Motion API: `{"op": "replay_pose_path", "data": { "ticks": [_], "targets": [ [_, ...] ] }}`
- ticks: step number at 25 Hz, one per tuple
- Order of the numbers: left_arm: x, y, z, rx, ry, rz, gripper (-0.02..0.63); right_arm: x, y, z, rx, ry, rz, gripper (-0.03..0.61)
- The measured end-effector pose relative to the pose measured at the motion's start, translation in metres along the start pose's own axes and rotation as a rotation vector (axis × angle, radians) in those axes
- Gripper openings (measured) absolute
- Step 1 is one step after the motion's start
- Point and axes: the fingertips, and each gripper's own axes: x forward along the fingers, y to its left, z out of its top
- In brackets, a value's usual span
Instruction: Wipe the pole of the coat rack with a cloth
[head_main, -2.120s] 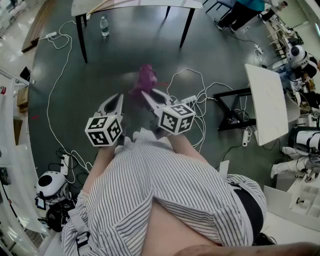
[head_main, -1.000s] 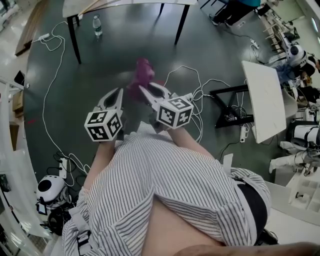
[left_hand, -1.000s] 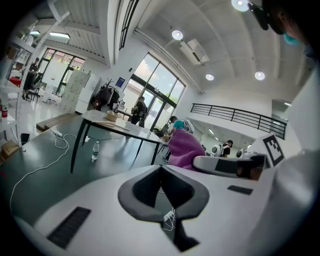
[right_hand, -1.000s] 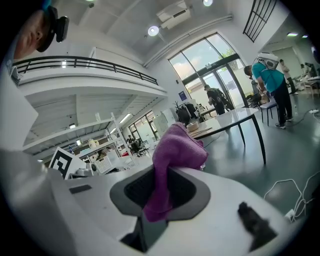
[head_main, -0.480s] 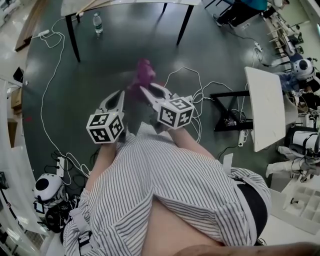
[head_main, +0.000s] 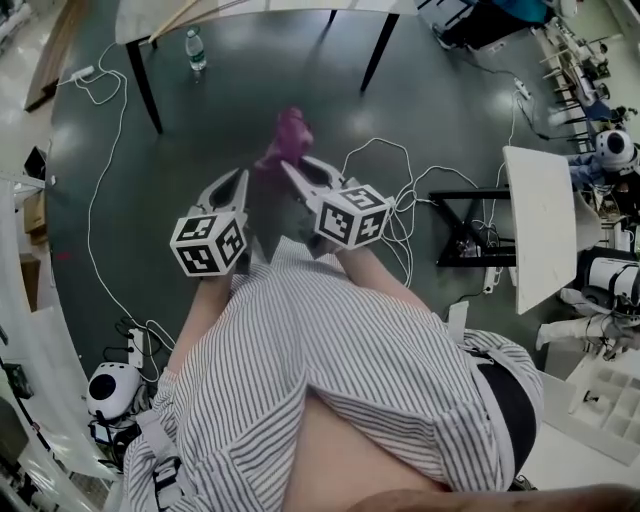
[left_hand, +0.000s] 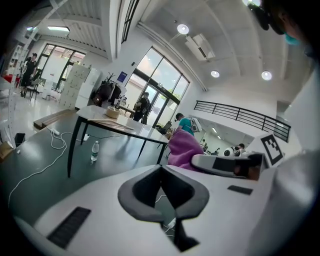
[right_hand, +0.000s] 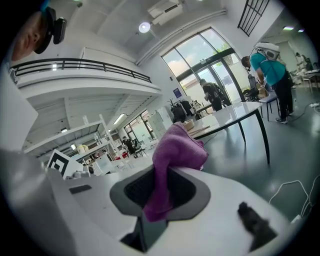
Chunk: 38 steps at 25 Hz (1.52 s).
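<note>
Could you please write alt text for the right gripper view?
The right gripper has its jaws shut on a purple cloth that sticks up past them. Behind are a white table and a person in a teal top.

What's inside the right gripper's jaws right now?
A purple cloth is pinched between the right gripper's jaws. Its top is bunched beyond their tips. The cloth covers the inner faces of the jaws, so how much of it is clamped cannot be seen.
</note>
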Motion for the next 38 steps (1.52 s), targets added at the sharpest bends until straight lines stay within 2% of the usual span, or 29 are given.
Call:
{"op": "replay_pose_path", "data": {
  "ticks": [10,14,18,22,30,38],
  "targets": [
    [0.081,0.101,0.112,0.022,-0.004,-0.032,0.011,0.135,-0.031,0.079,-0.009,-0.025,-0.047,0.071],
    [0.111,0.13,0.143,0.034,0.002,-0.056,0.011,0.175,-0.045,0.106,-0.018,-0.052,-0.072,0.071],
    [0.129,0.147,0.155,0.053,0.02,-0.07,0.011,0.203,-0.059,0.114,-0.014,-0.045,-0.101,0.071],
    [0.139,0.163,0.159,0.038,0.032,-0.07,0.011,0.222,-0.065,0.116,-0.007,-0.029,-0.109,0.071],
    [0.158,0.181,0.162,0.035,0.075,-0.064,0.011,0.241,-0.079,0.122,0.032,-0.043,-0.127,0.071],
    [0.203,0.213,0.179,0.022,0.092,-0.045,0.011,0.285,-0.115,0.152,0.041,-0.077,-0.116,0.071]
  ]
}}
